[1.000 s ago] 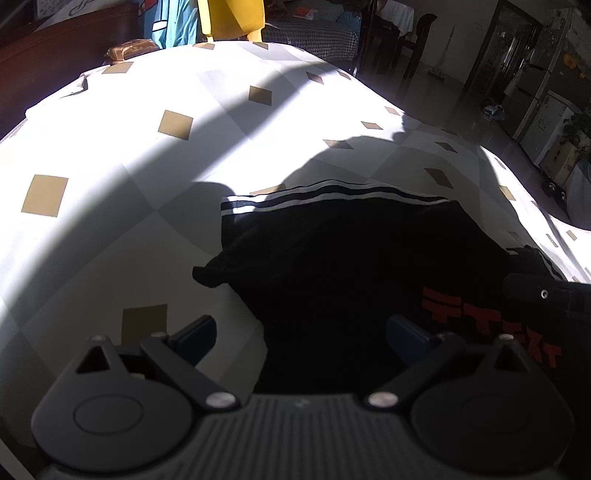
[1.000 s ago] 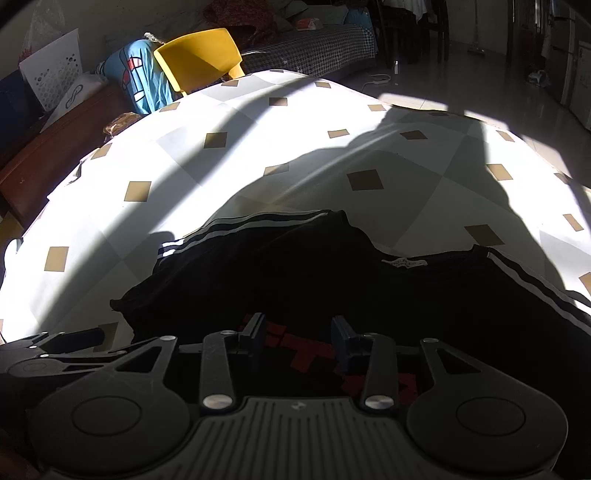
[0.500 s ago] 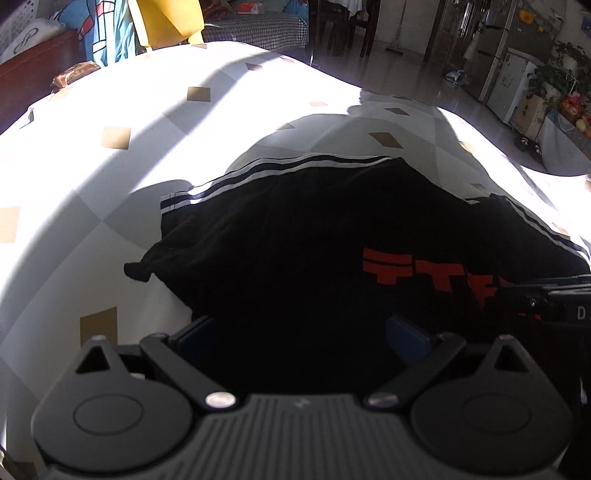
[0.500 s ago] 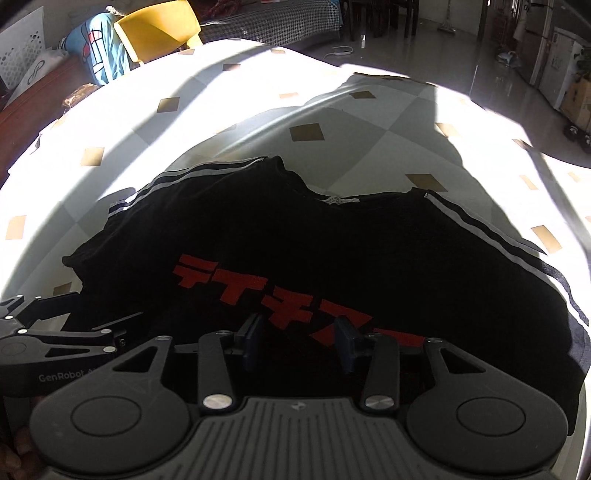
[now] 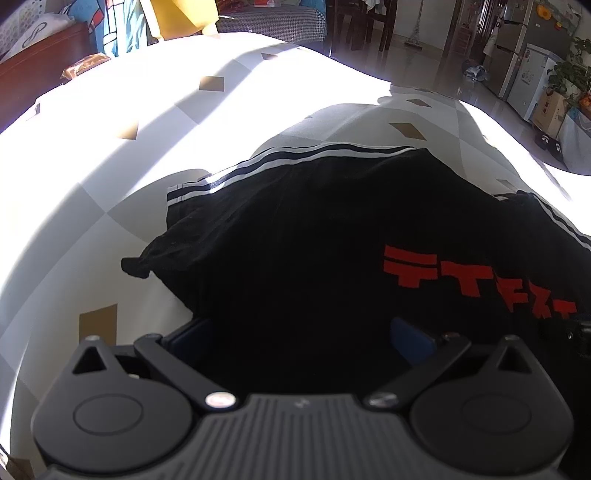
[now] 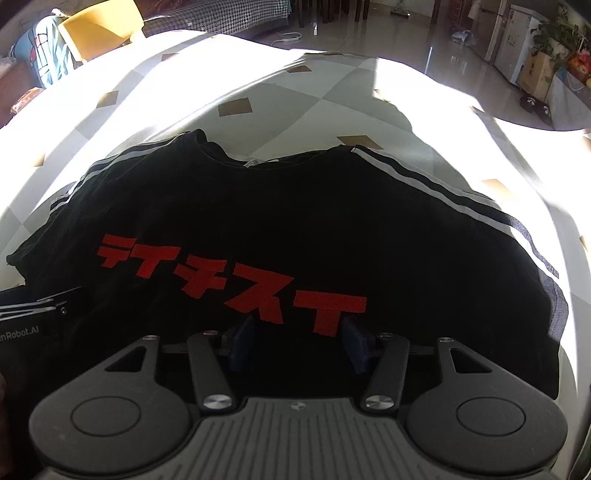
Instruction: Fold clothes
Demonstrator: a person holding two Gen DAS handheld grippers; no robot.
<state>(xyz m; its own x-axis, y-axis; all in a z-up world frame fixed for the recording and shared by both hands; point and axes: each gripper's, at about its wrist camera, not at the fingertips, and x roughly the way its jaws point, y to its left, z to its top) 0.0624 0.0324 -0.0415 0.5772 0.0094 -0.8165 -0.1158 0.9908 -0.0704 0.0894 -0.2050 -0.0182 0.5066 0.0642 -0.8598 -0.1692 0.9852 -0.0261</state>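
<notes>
Lying flat on checked tablecloth [image 6: 280, 99]: black T-shirt [image 6: 295, 221], red print up. Left gripper [image 5: 301, 338] jaws wide apart, nothing pinched. Right gripper [image 6: 299, 341] jaws opening over the fabric, pads clear.

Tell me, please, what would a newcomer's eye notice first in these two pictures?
First, the black T-shirt lying spread on the checked tablecloth, with big red lettering across its chest and white stripes along its shoulders. Then the sharp band of sunlight across the cloth beyond the shirt, and the yellow chair behind the table.
</notes>
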